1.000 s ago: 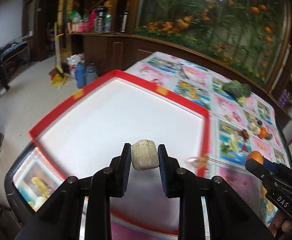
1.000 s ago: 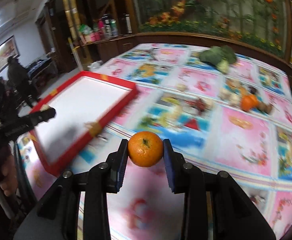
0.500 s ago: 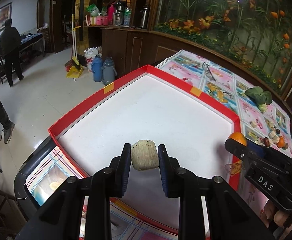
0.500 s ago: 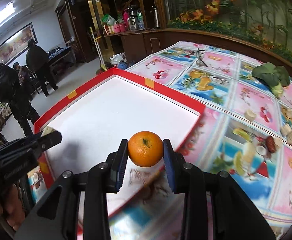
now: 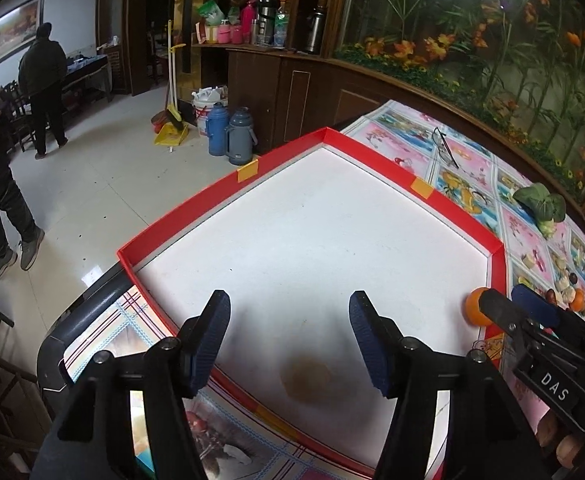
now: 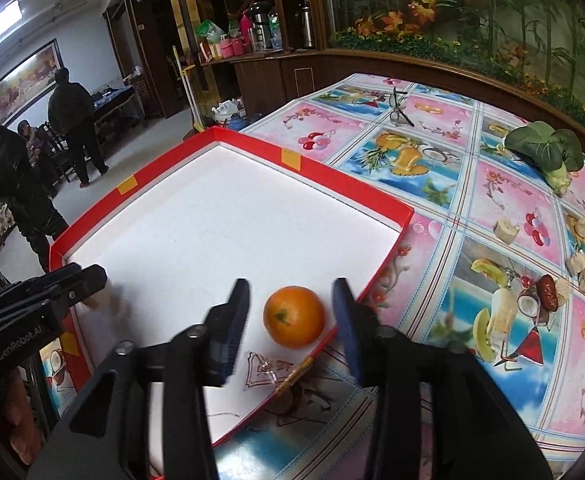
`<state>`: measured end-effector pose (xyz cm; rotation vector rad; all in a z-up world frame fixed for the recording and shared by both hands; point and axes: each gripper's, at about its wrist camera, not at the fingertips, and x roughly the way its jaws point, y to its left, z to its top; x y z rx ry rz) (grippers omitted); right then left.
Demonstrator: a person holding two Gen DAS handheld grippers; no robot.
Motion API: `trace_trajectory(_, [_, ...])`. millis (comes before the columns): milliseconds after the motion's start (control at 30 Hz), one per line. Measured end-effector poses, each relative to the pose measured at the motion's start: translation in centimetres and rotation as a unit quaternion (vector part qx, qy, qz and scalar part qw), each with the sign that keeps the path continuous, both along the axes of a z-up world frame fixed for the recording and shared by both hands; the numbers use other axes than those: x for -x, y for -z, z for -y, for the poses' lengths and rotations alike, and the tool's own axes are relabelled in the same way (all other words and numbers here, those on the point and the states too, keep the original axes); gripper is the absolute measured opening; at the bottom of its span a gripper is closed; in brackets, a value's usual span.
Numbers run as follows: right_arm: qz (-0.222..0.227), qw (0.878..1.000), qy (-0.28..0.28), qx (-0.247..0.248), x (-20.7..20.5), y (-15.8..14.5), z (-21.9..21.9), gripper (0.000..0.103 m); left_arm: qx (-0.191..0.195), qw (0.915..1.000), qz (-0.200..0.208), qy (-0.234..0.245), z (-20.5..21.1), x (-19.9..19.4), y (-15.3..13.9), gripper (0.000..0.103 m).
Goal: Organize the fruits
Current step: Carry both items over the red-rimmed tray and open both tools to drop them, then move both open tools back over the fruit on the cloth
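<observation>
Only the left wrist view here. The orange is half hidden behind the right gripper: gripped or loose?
Observer: Loose. The right wrist view shows the orange between the right gripper's opening jaws, pads clear of it.
Operator: Inside the tray?
Observer: Yes, on the tray's white floor, near a corner.
Operator: My blurred brown lump?
Observer: There it's a pale piece just below the left gripper's tip, its jaws opening; too blurred to identify.
</observation>
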<state>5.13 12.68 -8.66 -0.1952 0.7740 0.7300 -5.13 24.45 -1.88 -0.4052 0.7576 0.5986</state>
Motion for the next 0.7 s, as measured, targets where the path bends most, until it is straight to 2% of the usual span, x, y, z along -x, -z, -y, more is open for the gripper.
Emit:
trace_trajectory(67, [0.005, 1.0, 0.0, -0.002, 0.0, -0.1, 0.1, 0.062, -0.001, 1.0, 0.0, 0.0, 0.1, 0.2, -0.1, 0.062])
trace_trajectory(200, [0.007, 1.0, -0.001, -0.011, 0.2, -0.6, 0.6, 0.062, -0.001, 1.0, -0.001, -0.002, 0.2, 0.2, -0.3, 0.062])
trace_trajectory(400, [0.017, 1.0, 0.008, -0.016, 1.3, -1.6, 3.6, 0.063, 0.015, 0.9994, 0.028, -0.007, 0.5, 0.8, -1.0, 0.073])
trace_trajectory(433, [0.018, 1.0, 0.013, -0.017, 1.6, -1.7, 4.6, 0.064, 0.026, 0.9989, 0.037, -0.01, 0.5, 0.9, -1.1, 0.077])
trace_trajectory(533, [0.019, 0.999, 0.035, -0.017, 2.2, -1.8, 8.1, 0.069, 0.041, 0.9978, 0.052, -0.007, 1.2, 0.5, -1.3, 0.077])
trace_trajectory(700, [0.013, 0.994, 0.103, -0.019, 2.4, -1.2, 15.9, 0.083, 0.024, 0.9969, 0.06, 0.045, 5.1, -0.9, -1.9, 0.081])
